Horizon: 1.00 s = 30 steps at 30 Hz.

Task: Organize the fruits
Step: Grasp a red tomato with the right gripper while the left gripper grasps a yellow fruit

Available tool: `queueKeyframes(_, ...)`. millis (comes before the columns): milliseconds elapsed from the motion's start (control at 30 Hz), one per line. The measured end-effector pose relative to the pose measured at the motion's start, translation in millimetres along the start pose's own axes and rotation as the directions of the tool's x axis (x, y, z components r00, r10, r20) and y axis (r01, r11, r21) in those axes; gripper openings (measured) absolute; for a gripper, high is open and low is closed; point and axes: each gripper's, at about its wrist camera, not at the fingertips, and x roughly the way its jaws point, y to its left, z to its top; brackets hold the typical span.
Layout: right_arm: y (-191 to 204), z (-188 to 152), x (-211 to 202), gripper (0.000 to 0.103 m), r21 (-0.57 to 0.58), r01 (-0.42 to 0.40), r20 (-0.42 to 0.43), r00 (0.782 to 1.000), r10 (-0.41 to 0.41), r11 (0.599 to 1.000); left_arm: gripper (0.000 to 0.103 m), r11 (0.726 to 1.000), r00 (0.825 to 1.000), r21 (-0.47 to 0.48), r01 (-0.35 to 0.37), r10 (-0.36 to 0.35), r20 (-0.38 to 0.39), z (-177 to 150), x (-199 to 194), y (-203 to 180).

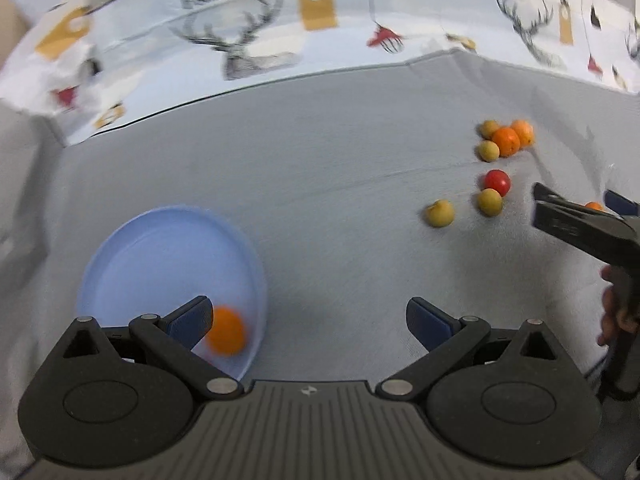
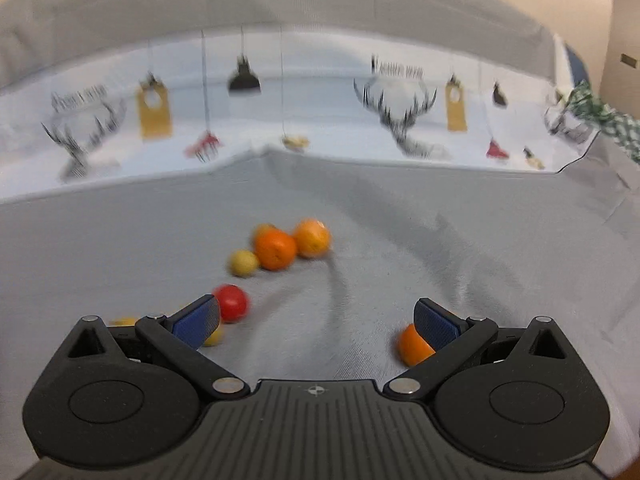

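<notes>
Left wrist view: the left gripper [image 1: 308,320] is spread wide, empty, beside an orange [image 1: 226,331] lying in the blue plate [image 1: 160,256]. The right gripper [image 2: 316,320] is likewise held wide apart, with nothing gripped.

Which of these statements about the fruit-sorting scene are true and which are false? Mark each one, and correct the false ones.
1. One orange lies in the blue plate. True.
2. The left tool is shut on an orange. False: its jaws stand wide open, with nothing between them.
3. The red fruit lies on the grey cloth, outside the plate. True.
4. The blue plate holds several yellow fruits. False: the yellow fruits, such as this one, lie on the cloth, apart from the plate.
5. The right tool is open. True.
</notes>
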Motion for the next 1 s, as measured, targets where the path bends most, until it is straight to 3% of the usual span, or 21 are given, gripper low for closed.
queueKeyframes(133,2,-5,50,0.102,-0.034,-0.038,-0.062,0.997,0.036,0.999,0.103,0.998,1.000,0.061,0.014,-0.013,-0.023,28,35,-30)
queueKeyframes(367,31,-11,70,0.102,-0.217,-0.170,-0.027,0.985,0.168,0.961,0.103,0.990,0.998,0.138,0.042,-0.035,-0.049,56,83,-62)
queueKeyframes(533,21,-4,82,0.102,-0.134,-0.233,-0.061,0.972,0.226,0.963,0.103,0.984,0.996,0.155,0.083,-0.075,-0.057,68,100,-75)
queueKeyframes(800,10,-3,87,0.102,-0.084,-0.194,-0.061,0.980,0.189,0.978,0.102,0.977,0.994,0.184,0.112,-0.110,-0.022,82,112,-82)
queueKeyframes(867,11,-4,86,0.102,-0.090,-0.190,-0.057,0.981,0.186,0.978,0.093,0.974,0.990,0.177,0.144,-0.140,-0.032,83,112,-81)
queueKeyframes(900,11,-4,85,0.101,-0.093,-0.189,-0.055,0.981,0.185,0.977,0.079,0.969,0.986,0.181,0.167,-0.161,-0.046,82,112,-81)
queueKeyframes(933,12,-4,85,0.097,-0.096,-0.193,-0.054,0.981,0.188,0.977,0.054,0.964,0.982,0.189,0.188,-0.179,-0.062,81,113,-82)
queueKeyframes(967,12,-4,84,0.094,-0.097,-0.206,-0.052,0.978,0.201,0.974,0.039,0.956,0.976,0.202,0.214,-0.201,-0.084,79,113,-85)
queueKeyframes(1000,12,-4,82,0.076,-0.100,-0.223,-0.047,0.975,0.219,0.970,0.028,0.948,0.970,0.212,0.237,-0.218,-0.110,78,116,-87)
